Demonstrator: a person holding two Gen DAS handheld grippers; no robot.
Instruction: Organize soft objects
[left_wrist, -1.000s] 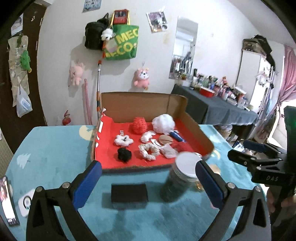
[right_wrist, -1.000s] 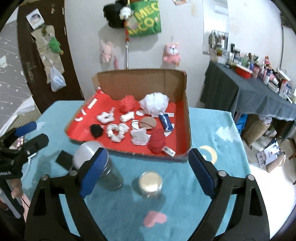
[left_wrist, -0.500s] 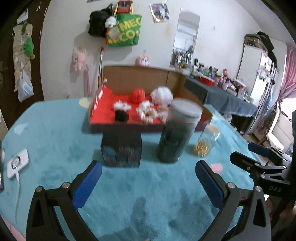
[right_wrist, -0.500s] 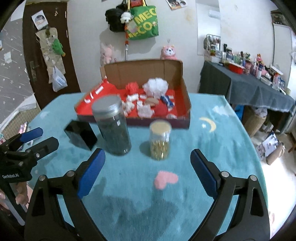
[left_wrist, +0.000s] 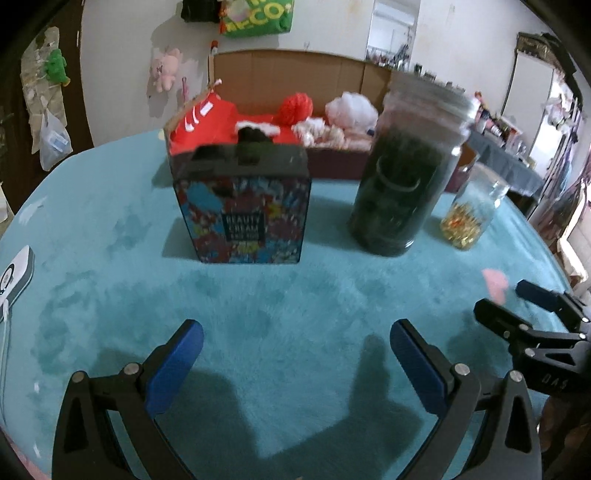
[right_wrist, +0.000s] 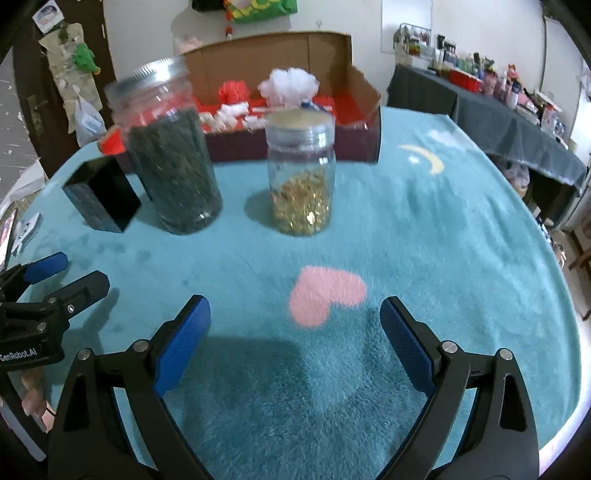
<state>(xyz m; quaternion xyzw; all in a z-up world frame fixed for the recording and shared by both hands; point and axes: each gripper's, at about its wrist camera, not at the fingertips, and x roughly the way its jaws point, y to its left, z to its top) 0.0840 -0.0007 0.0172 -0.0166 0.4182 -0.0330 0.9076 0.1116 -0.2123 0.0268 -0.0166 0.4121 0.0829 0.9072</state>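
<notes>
A cardboard box (left_wrist: 295, 70) with a red inside (right_wrist: 351, 99) stands at the far side of the table. It holds soft items: a red pom-pom (left_wrist: 295, 107), a white pouf (right_wrist: 290, 86), white scrunchies (left_wrist: 317, 133) and a black scrunchie (left_wrist: 251, 134). My left gripper (left_wrist: 295, 350) is open and empty, low over the teal cloth, well in front of the box. My right gripper (right_wrist: 295, 328) is open and empty too, near a pink heart print (right_wrist: 325, 295). Each gripper shows at the edge of the other's view.
In front of the box stand a patterned square tin (left_wrist: 243, 210), a tall jar of dark stuff (left_wrist: 402, 184) with a metal lid, and a small jar of gold bits (right_wrist: 301, 177). A white device (left_wrist: 14, 273) lies at the left edge. A cluttered side table (right_wrist: 498, 99) stands right.
Both grippers have dropped from above the box down near the tablecloth and drawn back. The tin and jars now stand between me and the box. Both stay open.
</notes>
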